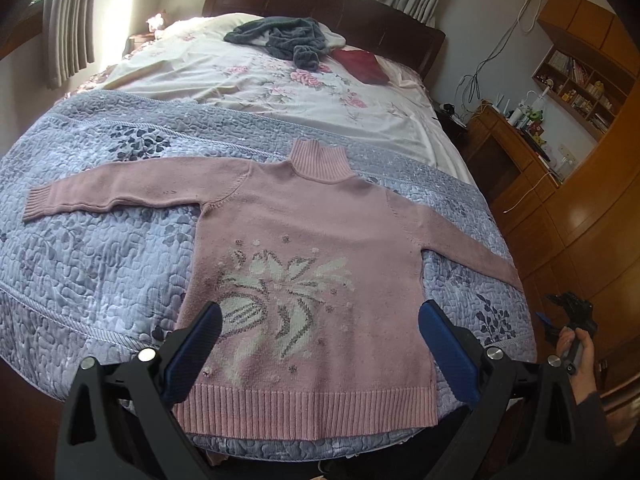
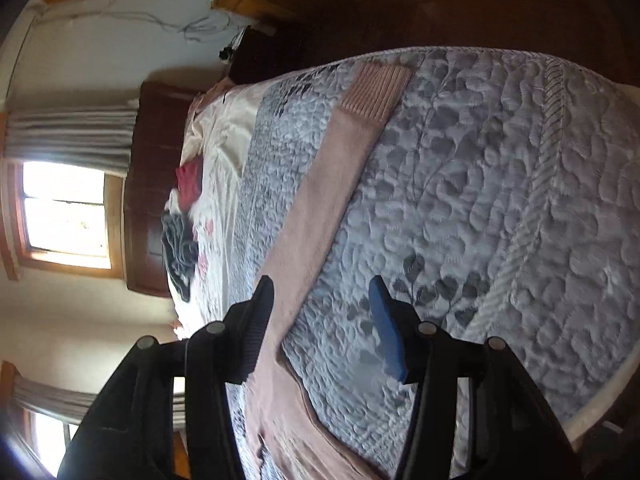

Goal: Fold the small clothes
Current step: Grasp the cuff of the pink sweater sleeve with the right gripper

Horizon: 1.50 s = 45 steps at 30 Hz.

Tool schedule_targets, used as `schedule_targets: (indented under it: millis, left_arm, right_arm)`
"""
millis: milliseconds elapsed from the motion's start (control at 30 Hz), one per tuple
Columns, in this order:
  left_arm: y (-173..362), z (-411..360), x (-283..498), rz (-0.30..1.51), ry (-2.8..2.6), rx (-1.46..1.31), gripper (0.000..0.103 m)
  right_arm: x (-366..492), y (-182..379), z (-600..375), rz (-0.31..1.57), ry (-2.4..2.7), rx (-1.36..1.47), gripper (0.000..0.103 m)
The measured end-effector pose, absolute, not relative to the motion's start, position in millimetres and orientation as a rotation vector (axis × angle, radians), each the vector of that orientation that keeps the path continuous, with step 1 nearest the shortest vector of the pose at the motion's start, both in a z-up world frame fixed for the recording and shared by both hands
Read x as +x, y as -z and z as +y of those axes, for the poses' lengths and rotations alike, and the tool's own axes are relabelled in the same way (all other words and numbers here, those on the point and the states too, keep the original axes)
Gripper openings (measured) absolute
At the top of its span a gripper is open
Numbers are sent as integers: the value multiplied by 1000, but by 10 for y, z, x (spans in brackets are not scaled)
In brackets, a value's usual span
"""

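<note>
Sunlit and wood-panelled, the bedroom holds a bed (image 1: 100, 240) under a blue-grey quilt, and a pink sweater (image 1: 304, 240) lies flat on it, face up with both sleeves spread wide, straight ahead of the left tongs (image 1: 320, 344). Those tongs hover spread wide apart and empty over the sweater's ribbed hem, one finger near each side edge. Well off to their right, the right tongs (image 2: 322, 328) also gape open and grip nothing, poised above the sweater's right sleeve (image 2: 320, 184), which runs forward from between the fingers to its ribbed cuff.
</note>
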<state>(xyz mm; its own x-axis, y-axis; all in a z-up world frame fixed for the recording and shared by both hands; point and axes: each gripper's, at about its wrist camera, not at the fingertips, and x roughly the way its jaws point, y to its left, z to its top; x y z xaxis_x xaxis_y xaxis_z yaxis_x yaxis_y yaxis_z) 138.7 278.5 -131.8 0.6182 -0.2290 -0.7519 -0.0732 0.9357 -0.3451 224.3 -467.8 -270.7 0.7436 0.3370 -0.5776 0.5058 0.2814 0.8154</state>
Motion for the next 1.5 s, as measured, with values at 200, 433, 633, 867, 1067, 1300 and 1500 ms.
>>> schedule_targets:
  millis: [200,433,633,867,1067,1300,1500]
  left_arm:
    - [1511,2726,1636,939,96,-411,99]
    - [1740,2789,1978,1003,109,-505,99]
    - [1898,2845,2139,1032,87,-533,99]
    - [2032,2901,2223,1062,95,-597,99]
    - [2063,2948,2254,1062,146,-645,99]
    - [2008,2918,2334,1020,221,-679,99]
    - [1922,2915,2465,944,238,-670,99]
  right_arm:
    - [2685,3058,-5385,659,208,1470,50]
    - [3082,3428,-5729,664,335,1477,47]
    - [3352,3658,-5774,707,376,1446,47]
    - [3664,3622,-5763,735,370,1354,9]
    - [3918,2888,-5297,697,257,1114,5]
    - [4273,1927,-4073,692,25,826,5]
    - [4332,1707,-3028,747,-70,615,5]
